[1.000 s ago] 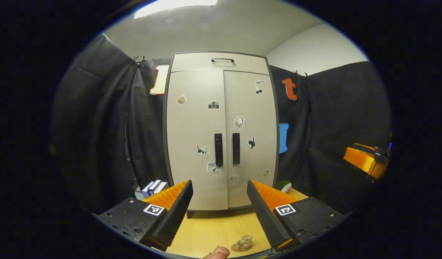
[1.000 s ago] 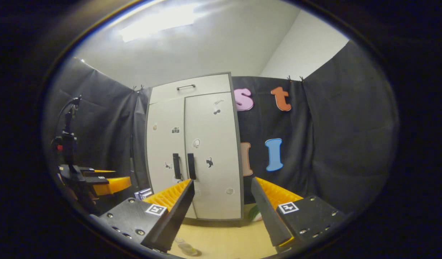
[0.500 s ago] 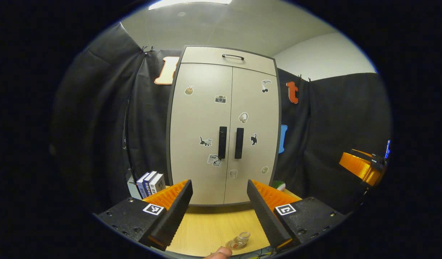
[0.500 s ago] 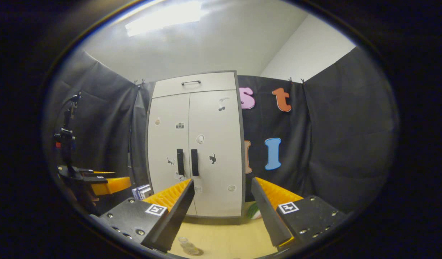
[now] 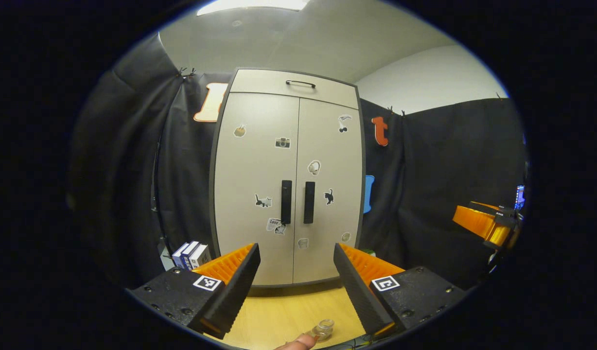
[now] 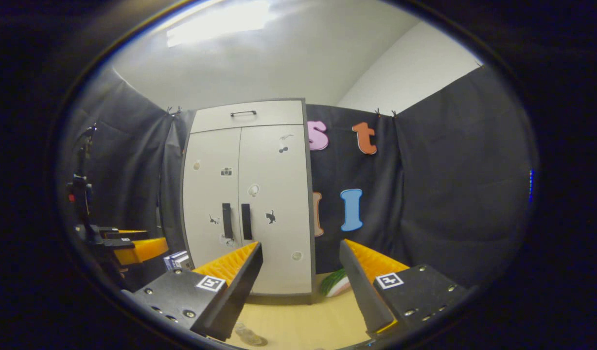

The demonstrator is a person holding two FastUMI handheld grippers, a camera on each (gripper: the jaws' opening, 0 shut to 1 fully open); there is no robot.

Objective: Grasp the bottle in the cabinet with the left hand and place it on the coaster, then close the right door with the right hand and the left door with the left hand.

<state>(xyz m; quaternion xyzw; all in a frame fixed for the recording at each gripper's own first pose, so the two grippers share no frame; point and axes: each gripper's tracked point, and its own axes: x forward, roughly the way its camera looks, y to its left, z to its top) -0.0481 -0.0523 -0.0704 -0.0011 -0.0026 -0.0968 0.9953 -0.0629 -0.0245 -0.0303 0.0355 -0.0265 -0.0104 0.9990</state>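
The grey cabinet stands at the back of the table with both doors shut, and their two dark handles sit side by side. My left gripper is open and empty, held back from the doors. A small clear bottle stands on the table just below it, next to a person's fingertip. I cannot make out the coaster under the bottle. My right gripper is open and empty too, facing the cabinet from the right. The bottle is a blur at its lower edge.
Several books stand left of the cabinet. A watermelon-slice toy lies at its right foot. The wooden table runs from the cabinet toward me. The right gripper shows far right, the left gripper far left.
In both views the cabinet has drifted left and looks slightly farther off. The bottle sits lower in the left gripper view. Both grippers stayed open and the doors stayed shut.
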